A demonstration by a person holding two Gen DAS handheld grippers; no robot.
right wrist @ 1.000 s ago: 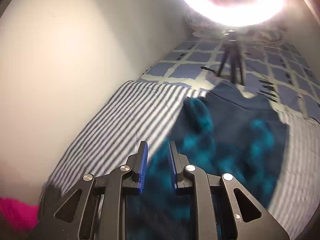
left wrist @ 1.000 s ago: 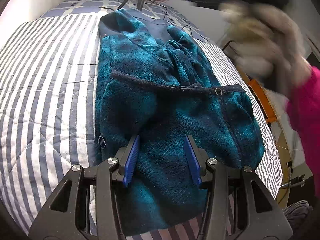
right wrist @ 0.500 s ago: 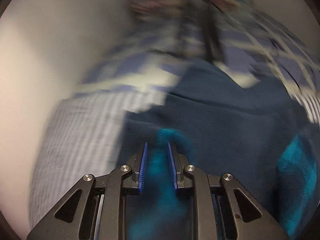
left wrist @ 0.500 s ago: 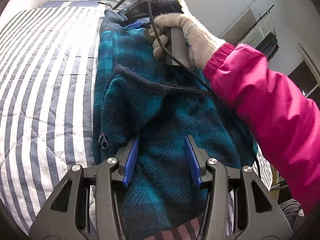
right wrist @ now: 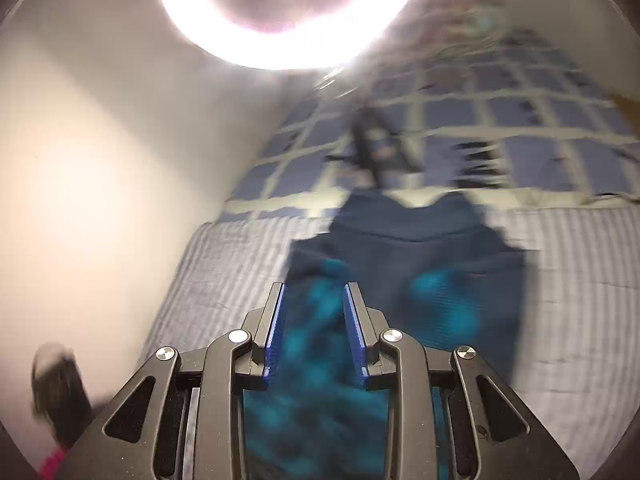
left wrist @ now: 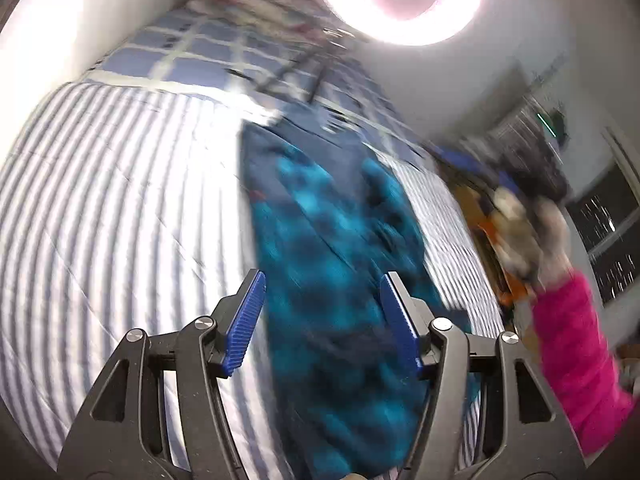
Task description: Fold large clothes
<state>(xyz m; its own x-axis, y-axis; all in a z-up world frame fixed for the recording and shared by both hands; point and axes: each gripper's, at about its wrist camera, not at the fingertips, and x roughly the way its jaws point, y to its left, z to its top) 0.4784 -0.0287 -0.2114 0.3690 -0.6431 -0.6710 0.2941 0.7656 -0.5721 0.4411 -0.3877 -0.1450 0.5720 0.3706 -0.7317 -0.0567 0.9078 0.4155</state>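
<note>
A teal plaid fleece jacket (left wrist: 320,220) lies lengthwise on the striped bedspread (left wrist: 120,200), with its dark navy lining (right wrist: 420,248) showing at the far end. Both views are blurred by motion. My left gripper (left wrist: 320,280) hovers above the jacket's near half. Its jaws are opening wide and nothing is pressed between the pads. My right gripper (right wrist: 314,288) hangs over the jacket's near edge. Its jaws are opening too, and the teal cloth shows through the gap without being pinched. A gloved hand (left wrist: 524,232) with a pink sleeve (left wrist: 576,344) is at the right of the bed.
A bright ring light (right wrist: 288,8) on a dark tripod (right wrist: 376,148) stands at the far end on a blue checked blanket (right wrist: 520,120). A pale wall (right wrist: 100,160) runs along the left of the bed. Dark furniture and a window (left wrist: 608,216) lie to the right.
The right gripper has let go of the teal fold it was pinching and pulled back. The left jaws have widened and that camera has lifted. The gloved hand has swung off the jacket to the right.
</note>
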